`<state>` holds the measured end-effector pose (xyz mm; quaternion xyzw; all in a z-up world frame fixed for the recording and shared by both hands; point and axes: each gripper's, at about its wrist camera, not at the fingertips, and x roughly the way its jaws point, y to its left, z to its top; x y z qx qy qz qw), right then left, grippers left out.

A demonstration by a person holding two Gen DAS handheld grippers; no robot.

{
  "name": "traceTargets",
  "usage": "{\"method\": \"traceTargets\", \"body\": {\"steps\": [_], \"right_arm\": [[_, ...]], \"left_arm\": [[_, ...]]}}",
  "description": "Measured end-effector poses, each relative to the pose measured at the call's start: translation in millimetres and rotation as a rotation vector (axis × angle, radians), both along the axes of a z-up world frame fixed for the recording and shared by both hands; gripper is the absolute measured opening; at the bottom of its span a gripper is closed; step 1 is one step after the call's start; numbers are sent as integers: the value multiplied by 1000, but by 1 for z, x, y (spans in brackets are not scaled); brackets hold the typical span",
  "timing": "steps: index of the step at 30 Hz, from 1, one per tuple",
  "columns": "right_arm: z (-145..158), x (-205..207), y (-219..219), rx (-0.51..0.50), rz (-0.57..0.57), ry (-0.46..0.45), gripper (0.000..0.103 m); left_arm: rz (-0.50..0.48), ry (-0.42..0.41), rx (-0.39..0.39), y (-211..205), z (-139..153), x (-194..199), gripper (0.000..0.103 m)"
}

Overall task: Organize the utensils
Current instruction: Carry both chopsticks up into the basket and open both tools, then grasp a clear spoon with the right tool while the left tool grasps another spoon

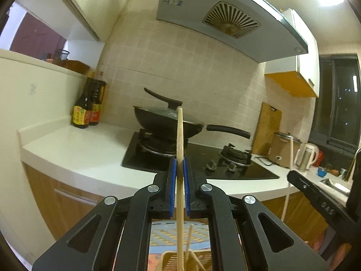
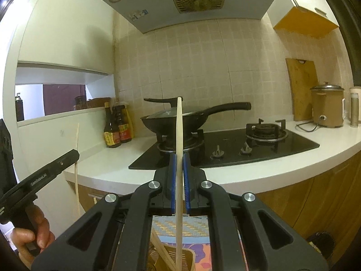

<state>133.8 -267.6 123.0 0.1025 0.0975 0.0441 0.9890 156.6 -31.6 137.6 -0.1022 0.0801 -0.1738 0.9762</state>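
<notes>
In the left wrist view my left gripper (image 1: 179,160) is shut on a bamboo chopstick (image 1: 179,131) that stands upright between the blue pads. The right wrist view has my right gripper (image 2: 179,156) shut on a paler chopstick (image 2: 179,124), also upright. Each gripper appears in the other's view: the right one (image 1: 290,173) at the right edge with its chopstick (image 1: 291,149), the left one (image 2: 76,154) at the left with its chopstick (image 2: 77,140) and a hand (image 2: 33,232) on its grip. Below the jaws, a woven holder (image 1: 168,259) (image 2: 187,258) contains more chopsticks.
Ahead is a white counter (image 1: 74,151) with a black gas hob (image 2: 237,151) and a lidded wok (image 2: 173,119). Sauce bottles (image 1: 86,110) stand at the left. At the right are a cutting board (image 2: 302,90), a rice cooker (image 2: 327,106) and a kettle (image 1: 306,155).
</notes>
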Motion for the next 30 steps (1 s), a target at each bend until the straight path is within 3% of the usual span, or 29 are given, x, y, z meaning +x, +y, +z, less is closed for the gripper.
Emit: {"method": "traceTargets", "body": {"steps": [8,10,11,12,14,17,20,21,27,30], "right_arm": [[-8,-8,2,-8,37,50,5],[-8,-15,2,-21,41,62,15],[-8,-18,2,-18,45,66,17],[-8,-22,1,-14,55,74,18],[-7,-29,-1,-6,69,86,18],[-6,-48,-7,19,89,110,18],[-4,-70,-13,30,99,127,39],[-4,-77,-14,29,98,128,53],[-5,-120,-5,-57,91,193,54],[-10,-134,-2,-88,77,288,54]], "left_arm": [[-22,22,7,4,-15,-10,8],[-56,50,-9,7,-16,-13,22],[-69,61,-14,9,-16,-15,39],[-74,66,-16,9,-16,-18,48],[-83,71,-14,11,-16,-27,50],[-119,101,-22,15,-15,-41,62],[-127,123,-23,20,-13,-62,64],[-126,137,-16,20,-12,-69,64],[-171,221,25,13,-6,-107,64],[-207,273,38,3,-10,-124,64]]}}
